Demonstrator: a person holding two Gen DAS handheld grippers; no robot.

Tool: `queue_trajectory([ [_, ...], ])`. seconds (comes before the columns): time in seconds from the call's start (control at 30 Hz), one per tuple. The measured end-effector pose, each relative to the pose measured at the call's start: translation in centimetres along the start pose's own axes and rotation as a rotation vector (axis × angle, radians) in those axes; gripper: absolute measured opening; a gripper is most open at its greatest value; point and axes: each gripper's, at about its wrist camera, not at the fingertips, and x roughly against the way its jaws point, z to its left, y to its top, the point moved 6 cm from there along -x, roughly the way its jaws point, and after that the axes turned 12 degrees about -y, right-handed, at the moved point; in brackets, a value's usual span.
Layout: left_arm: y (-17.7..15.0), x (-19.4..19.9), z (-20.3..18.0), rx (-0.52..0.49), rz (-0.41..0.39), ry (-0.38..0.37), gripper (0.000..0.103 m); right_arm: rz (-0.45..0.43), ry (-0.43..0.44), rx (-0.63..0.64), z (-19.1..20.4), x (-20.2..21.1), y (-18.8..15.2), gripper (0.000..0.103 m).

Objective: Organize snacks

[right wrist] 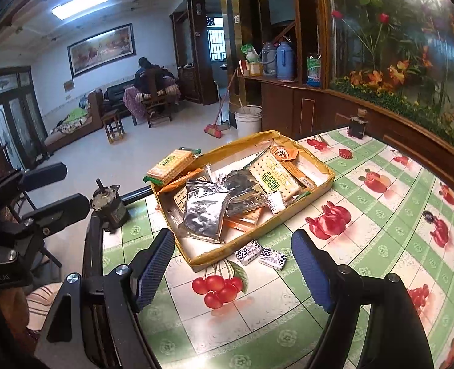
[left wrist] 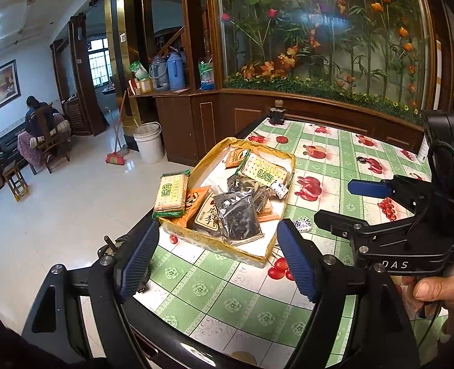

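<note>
**Snack tray on a fruit-print tablecloth**

The glossy green-checked tablecloth [right wrist: 365,215] carries a shallow yellow cardboard tray [right wrist: 325,184] heaped with crinkled foil packets [right wrist: 203,215] and cracker packs [left wrist: 170,196]. Two small wrapped candies [right wrist: 260,255] lie just outside its near wall. Left gripper [left wrist: 217,259] and right gripper [right wrist: 234,270], ribbed blue pads, both hover spread apart, empty.

Glossy foil packet [right wrist: 202,215], cardboard tray [right wrist: 325,181]
</note>
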Motion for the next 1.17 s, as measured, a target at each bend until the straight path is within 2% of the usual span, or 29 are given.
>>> queue_trajectory([
  [0.53,-0.8,0.6,0.8,0.011,0.014,-0.028,0.081,-0.010,0.005,0.097,2.0,-0.1,-0.1,0.080],
  [1.17,-1.0,0.7,1.5,0.017,0.013,-0.024,0.081,-0.015,-0.010,0.218,4.6,-0.2,-0.1,0.080],
])
